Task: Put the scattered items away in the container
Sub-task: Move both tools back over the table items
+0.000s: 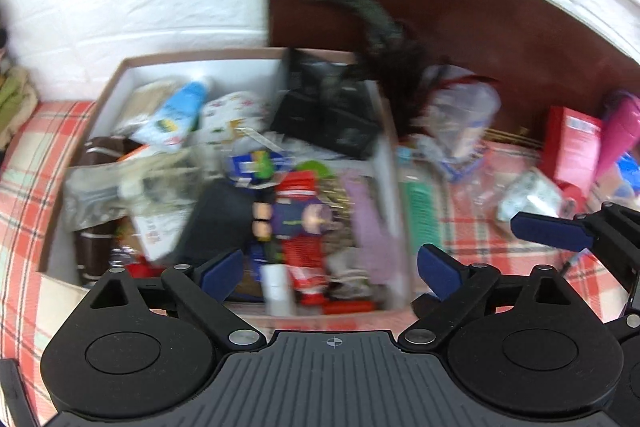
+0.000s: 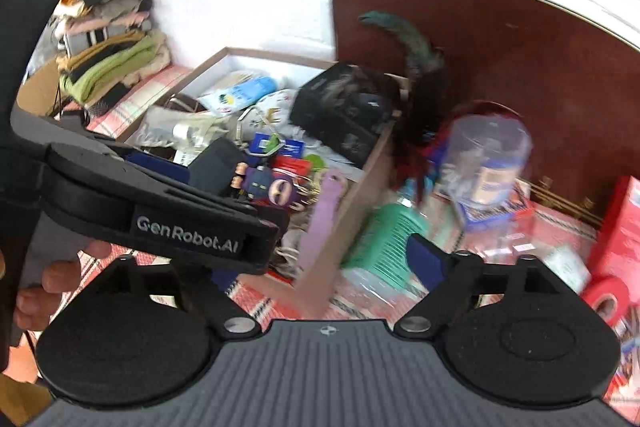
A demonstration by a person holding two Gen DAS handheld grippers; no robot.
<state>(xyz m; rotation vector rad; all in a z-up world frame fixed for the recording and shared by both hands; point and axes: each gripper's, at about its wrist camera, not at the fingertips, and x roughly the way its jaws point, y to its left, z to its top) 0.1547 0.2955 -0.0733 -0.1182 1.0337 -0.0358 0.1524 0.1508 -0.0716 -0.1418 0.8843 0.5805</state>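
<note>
Both spread, left gripper (image 1: 330, 271) and right gripper (image 2: 316, 259) flank a cluttered cardboard box (image 1: 120, 75).

A red, white and green plaid cloth (image 2: 560, 227) covers the surface. On it, toward the far edge by the white wall, rests an open cardboard box (image 1: 120, 75) crammed with small items. Just beside its right wall lies a teal ribbed plastic piece (image 2: 384, 239); further right are a clear plastic jar (image 2: 488, 155), a red carton (image 1: 572, 143) and a red tape roll (image 2: 608, 295).
</note>
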